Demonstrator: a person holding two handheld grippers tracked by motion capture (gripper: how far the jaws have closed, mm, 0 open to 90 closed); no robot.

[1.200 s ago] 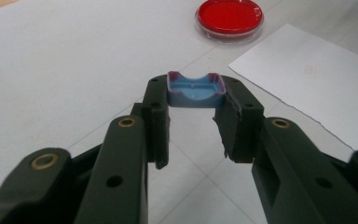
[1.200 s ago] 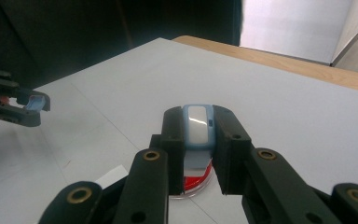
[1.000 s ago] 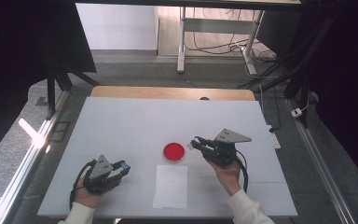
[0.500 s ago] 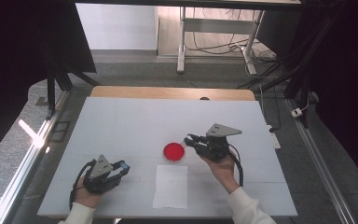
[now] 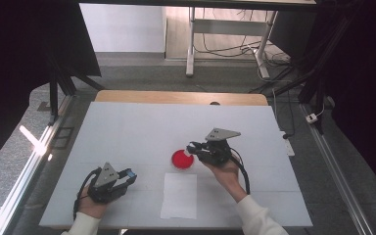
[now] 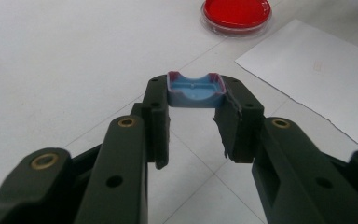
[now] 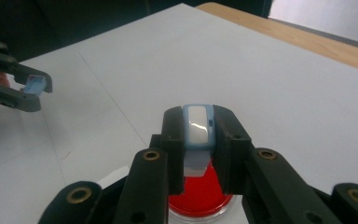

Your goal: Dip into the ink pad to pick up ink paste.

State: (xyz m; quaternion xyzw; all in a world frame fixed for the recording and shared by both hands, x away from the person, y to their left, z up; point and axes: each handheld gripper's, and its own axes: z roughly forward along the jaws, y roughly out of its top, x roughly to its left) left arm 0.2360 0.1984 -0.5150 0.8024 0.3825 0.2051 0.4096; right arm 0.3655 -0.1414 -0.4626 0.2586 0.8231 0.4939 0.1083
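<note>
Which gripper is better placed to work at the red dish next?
Right. The right gripper, shut on a white-blue piece, hangs at the red dish; the left gripper sits farther off.

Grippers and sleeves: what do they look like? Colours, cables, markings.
Both the left gripper and the right gripper are matt black two-jaw tools, each topped by a grey three-cornered plate and trailing a black cable. In the gripper views the linkage arms carry brass-coloured pivot bushings and small round holes. The pad lining on the left jaws looks frayed. The person wears white sleeves.
</note>
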